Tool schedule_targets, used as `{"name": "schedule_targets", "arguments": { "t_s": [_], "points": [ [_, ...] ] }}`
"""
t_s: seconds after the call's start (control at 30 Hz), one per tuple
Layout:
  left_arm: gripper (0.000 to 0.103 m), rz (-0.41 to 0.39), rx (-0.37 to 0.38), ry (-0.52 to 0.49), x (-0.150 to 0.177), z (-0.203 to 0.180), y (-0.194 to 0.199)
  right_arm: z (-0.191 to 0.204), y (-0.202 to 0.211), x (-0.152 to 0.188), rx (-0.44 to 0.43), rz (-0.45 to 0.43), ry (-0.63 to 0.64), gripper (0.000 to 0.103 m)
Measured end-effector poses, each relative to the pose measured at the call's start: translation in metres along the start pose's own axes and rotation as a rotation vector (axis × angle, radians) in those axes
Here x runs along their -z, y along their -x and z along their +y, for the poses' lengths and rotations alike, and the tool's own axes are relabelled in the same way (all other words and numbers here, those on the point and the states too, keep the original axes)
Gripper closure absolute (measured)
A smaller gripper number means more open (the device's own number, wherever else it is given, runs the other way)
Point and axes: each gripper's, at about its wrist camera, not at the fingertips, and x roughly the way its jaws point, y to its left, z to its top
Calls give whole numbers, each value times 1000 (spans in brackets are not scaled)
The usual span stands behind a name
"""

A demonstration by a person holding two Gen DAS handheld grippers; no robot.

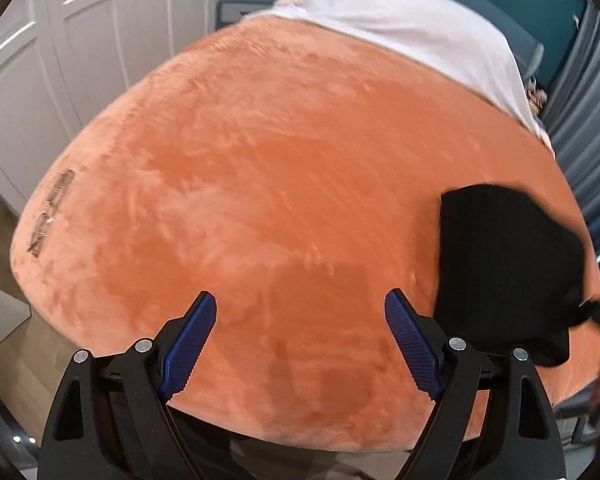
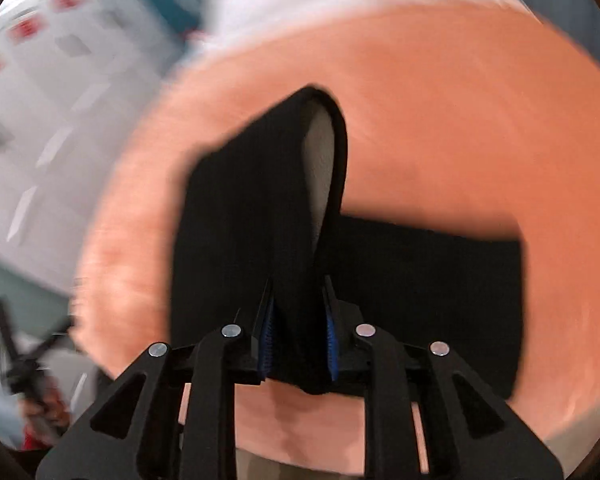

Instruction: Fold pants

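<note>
Black pants (image 2: 420,276) lie folded on an orange plush blanket (image 2: 440,120). My right gripper (image 2: 299,292) is shut on a bunched fold of the pants, which rises in a loop (image 2: 260,184) ahead of the blue pads (image 2: 269,332); the view is blurred. In the left wrist view the pants (image 1: 504,264) are a dark heap at the right, over the bed's near right side. My left gripper (image 1: 300,308) hangs open above bare blanket (image 1: 280,160), to the left of the pants, with nothing between its fingers (image 1: 190,344).
A white sheet (image 1: 412,28) covers the far end of the bed. White panelled wardrobe doors (image 1: 60,48) stand along the left, grey curtains (image 1: 588,120) on the right. A hand with the other gripper (image 2: 32,380) shows blurred at lower left of the right wrist view.
</note>
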Motion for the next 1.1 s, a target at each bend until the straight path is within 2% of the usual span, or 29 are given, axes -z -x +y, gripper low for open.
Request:
{"name": "schedule_targets", "arguments": {
  "t_s": [0.03, 0.07, 0.13, 0.2, 0.33, 0.4, 0.43, 0.47, 0.53, 0.57, 0.63, 0.67, 0.7, 0.77, 0.83, 0.87, 0.9, 0.93, 0.97, 1.07, 1.1],
  "points": [
    [19, 28, 16, -11, -1, -9, -5, -36, -24, 13, 89, 62, -70, 83],
    [19, 41, 24, -15, -1, -15, -6, -51, -34, 21, 110, 76, -93, 82],
    [19, 37, 22, -27, -3, -29, -3, -67, -32, 31, -11, 12, -183, 82],
    [19, 10, 9, -46, -4, -37, 3, -61, -24, 30, -16, -16, -193, 83],
    [19, 1, -31, -91, -5, -49, 7, -36, 31, 22, -59, -161, -123, 89],
    [19, -1, -42, -93, -4, -52, 7, -47, 58, 21, 9, -228, -118, 90],
    [19, 2, -38, -90, -4, -51, 6, -56, 60, 23, 47, -234, -124, 90],
    [19, 14, -32, -89, -3, -53, 4, -77, 50, 28, 122, -189, -137, 90],
    [19, 36, -28, -92, -1, -59, 0, -95, 33, 33, 177, -98, -187, 89],
    [19, 45, -23, -99, 0, -62, -2, -101, 32, 38, 112, -103, -223, 86],
    [19, 44, -22, -114, 2, -69, -2, -97, 32, 40, -55, -131, -248, 71],
    [19, 38, -23, -129, 3, -74, -1, -84, 27, 37, -66, -138, -213, 49],
    [19, 38, -25, -143, 4, -78, -1, -77, 23, 33, -46, -138, -174, 37],
    [19, 35, -30, -166, 4, -85, 1, -62, 8, 22, 17, -126, -107, 38],
    [19, 17, -37, -182, 4, -88, 6, -55, -22, 14, 51, -61, -80, 38],
    [19, 9, -39, -184, 4, -88, 7, -59, -30, 18, 42, -18, -86, 52],
    [19, 7, -43, -184, 4, -88, 8, -62, -40, 19, 19, 10, -99, 74],
    [19, 8, -49, -183, 3, -88, 7, -57, -45, 19, -5, 20, -113, 79],
    [19, 11, -56, -179, 3, -86, 6, -47, -38, 17, -14, 9, -75, 87],
    [19, 19, -59, -165, 2, -82, 6, -27, 25, 12, -67, -119, -31, 88],
    [19, 17, -57, -164, 2, -82, 6, -27, 45, 10, -61, -159, -30, 88]
  ]
}}
